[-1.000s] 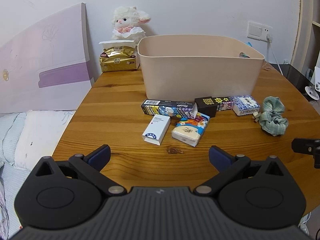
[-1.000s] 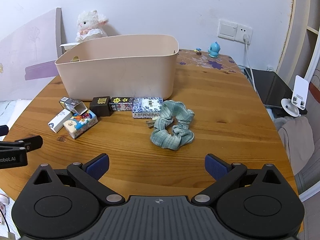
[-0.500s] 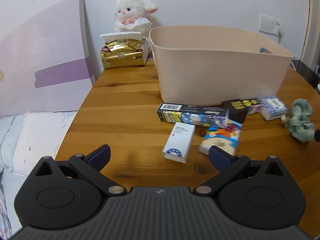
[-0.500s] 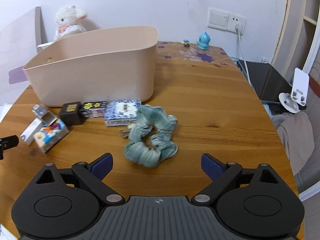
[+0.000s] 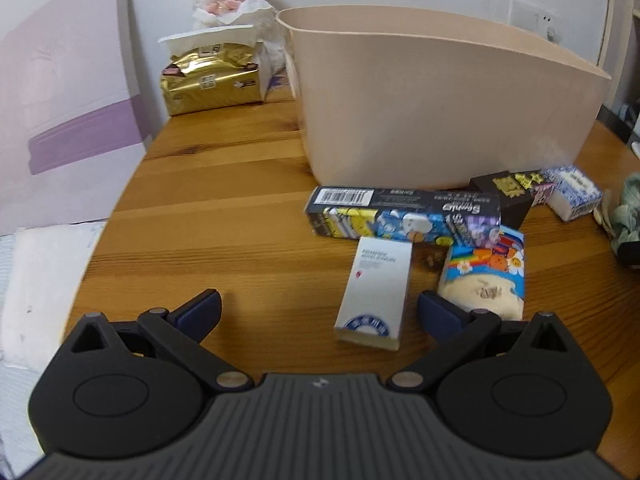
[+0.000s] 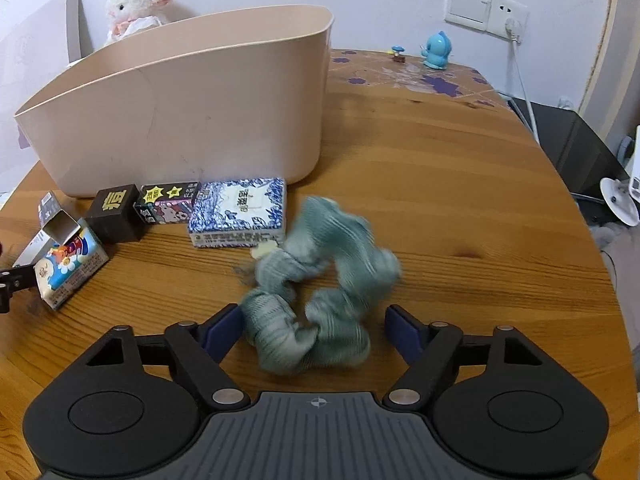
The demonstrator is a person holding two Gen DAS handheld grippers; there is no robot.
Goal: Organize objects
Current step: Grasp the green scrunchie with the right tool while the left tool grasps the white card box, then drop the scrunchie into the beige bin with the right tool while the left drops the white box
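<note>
Right claw (image 6: 314,326), jaws wide and empty, straddles the green scrunchie (image 6: 316,280) lying on the tabletop (image 6: 460,200) before the beige bin (image 6: 200,120). Close on a thick fold (soft fabric slips). Left claw (image 5: 320,314), likewise open, nears the white box (image 5: 376,292).

Beige bin (image 6: 192,120); green scrunchie (image 6: 316,284); blue-white patterned box (image 6: 240,212).
</note>
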